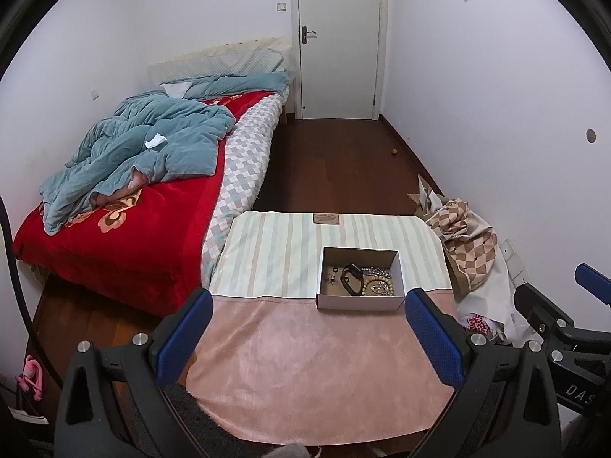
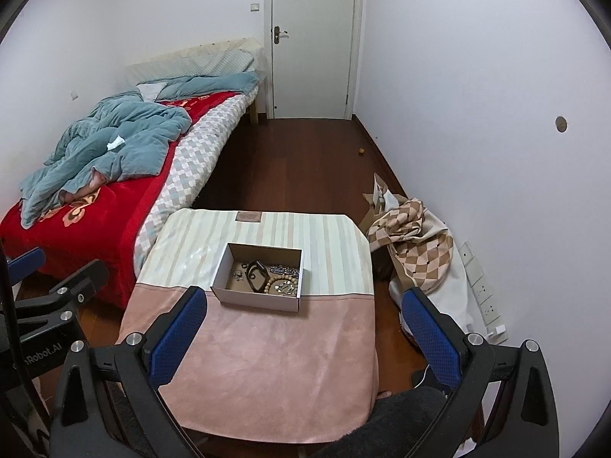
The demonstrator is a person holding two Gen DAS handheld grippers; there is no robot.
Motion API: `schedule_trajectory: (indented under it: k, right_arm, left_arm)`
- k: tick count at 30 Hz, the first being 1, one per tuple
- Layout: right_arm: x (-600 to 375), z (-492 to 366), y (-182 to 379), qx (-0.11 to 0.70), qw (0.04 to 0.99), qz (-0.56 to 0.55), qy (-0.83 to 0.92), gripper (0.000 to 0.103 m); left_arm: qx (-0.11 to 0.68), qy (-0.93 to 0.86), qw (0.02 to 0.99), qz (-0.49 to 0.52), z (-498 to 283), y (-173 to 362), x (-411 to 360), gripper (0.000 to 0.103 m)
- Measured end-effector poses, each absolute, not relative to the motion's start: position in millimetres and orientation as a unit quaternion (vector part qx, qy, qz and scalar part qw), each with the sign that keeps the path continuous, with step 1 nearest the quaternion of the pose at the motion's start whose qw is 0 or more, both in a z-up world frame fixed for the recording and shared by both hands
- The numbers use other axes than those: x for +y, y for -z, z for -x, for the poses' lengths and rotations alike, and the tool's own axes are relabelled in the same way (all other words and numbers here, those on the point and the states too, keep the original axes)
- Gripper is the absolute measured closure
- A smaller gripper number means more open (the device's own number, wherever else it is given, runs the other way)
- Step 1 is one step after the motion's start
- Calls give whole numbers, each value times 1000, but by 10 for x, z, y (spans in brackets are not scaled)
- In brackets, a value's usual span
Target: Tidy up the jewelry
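Observation:
A small open cardboard box (image 1: 359,301) stands on a cloth-covered table (image 1: 305,362). Inside lie a black band (image 1: 352,278), a wooden bead bracelet (image 1: 376,286), a silvery chain (image 1: 376,270) and small metal pieces (image 1: 331,278). The box also shows in the right wrist view (image 2: 256,297), with the black band (image 2: 256,270) and beads (image 2: 278,284). My left gripper (image 1: 307,309) is open and empty, held back above the pink cloth. My right gripper (image 2: 305,307) is open and empty, also short of the box.
A bed (image 1: 126,244) with a red blanket and blue quilt lies left of the table. A checkered cloth pile (image 1: 466,252) sits on the floor at the right by the wall. A white door (image 1: 338,38) is at the far end of the dark wood floor.

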State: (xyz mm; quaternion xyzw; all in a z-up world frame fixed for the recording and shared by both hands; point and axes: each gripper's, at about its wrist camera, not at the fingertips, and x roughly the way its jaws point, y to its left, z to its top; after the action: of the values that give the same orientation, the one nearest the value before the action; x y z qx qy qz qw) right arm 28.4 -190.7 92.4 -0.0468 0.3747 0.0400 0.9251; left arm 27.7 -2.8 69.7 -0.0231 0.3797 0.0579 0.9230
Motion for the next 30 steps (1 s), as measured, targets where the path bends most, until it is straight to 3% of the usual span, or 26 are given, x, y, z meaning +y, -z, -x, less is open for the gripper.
schedule_trajectory:
  k: [14,30]
  right_arm:
    - [-1936,-716,-856,389,920,45,-25,0]
    - [-2044,-1394,-214,458,888,41,-12,0]
  left_arm:
    - [395,-72,916,29,-569,-625,42,0]
    - [453,-74,888,16,-1132,-141,-52,0]
